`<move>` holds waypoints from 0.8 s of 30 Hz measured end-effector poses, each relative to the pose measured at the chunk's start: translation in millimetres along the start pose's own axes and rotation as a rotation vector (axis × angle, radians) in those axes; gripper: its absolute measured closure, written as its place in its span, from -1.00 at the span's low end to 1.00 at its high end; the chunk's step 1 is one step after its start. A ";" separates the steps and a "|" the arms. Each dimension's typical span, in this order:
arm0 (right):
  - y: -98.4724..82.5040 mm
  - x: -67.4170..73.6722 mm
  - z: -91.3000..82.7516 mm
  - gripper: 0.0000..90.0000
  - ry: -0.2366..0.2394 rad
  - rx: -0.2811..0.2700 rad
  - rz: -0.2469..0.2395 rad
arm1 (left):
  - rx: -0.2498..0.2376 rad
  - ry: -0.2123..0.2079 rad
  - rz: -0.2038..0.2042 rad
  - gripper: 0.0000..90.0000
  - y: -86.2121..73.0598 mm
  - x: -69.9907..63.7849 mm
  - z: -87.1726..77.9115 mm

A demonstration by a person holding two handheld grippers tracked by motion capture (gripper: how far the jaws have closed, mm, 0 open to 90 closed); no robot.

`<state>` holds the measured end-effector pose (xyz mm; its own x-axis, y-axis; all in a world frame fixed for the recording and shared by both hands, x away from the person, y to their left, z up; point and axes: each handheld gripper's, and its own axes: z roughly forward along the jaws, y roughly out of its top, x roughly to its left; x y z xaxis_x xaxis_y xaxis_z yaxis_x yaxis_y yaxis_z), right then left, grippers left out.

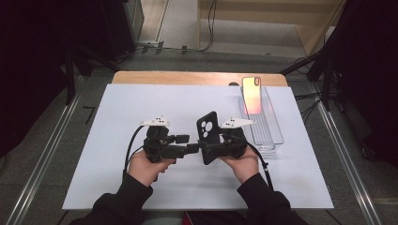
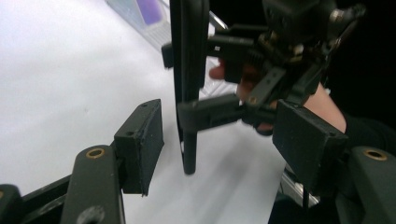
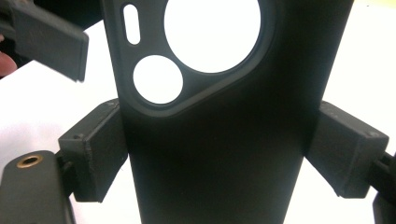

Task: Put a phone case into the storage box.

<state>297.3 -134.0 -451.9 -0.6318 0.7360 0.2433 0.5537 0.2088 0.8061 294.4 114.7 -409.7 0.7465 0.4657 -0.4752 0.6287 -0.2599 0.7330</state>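
1. The desk point(image 1: 141, 108) is covered by a white sheet; a clear tray point(image 1: 270, 133) at its right holds a phone point(image 1: 251, 95) leaning upright.
2. The black phone case point(image 1: 208, 133) is held upright above the desk's middle. It looks light, thin and flexible, probably rubbery rather than slippery, and unlikely to break.
3. The right claw point(image 3: 215, 158) is clamped across the case's long edges, below the camera cutouts. That seems the firmest hold.
4. The left claw point(image 2: 219, 140) stands apart, its pads either side of the case's lower edge without pressing.
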 end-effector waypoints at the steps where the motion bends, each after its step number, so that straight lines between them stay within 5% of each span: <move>1: 0.2 -0.5 -0.4 -0.74 -0.001 -0.002 -0.001 | 0.006 -0.002 0.002 -0.25 -1.2 1.0 -0.2; 15: 5.8 -6.1 -5.0 -0.74 0.035 0.017 -0.008 | 0.135 -0.061 0.070 -0.30 -16.7 14.3 -5.3; 21: 7.7 -9.2 -7.3 -0.74 0.070 0.027 -0.012 | 0.164 -0.028 0.174 -0.38 -26.5 16.0 -6.5; 24: 8.0 -10.1 -7.0 -0.74 0.068 0.041 -0.030 | 0.199 -0.041 0.182 -0.38 -31.0 19.4 -6.7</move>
<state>304.3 -144.3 -444.1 -0.6832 0.6838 0.2563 0.5545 0.2575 0.7913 287.9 137.5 -438.3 0.8570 0.3627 -0.3661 0.5104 -0.4990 0.7004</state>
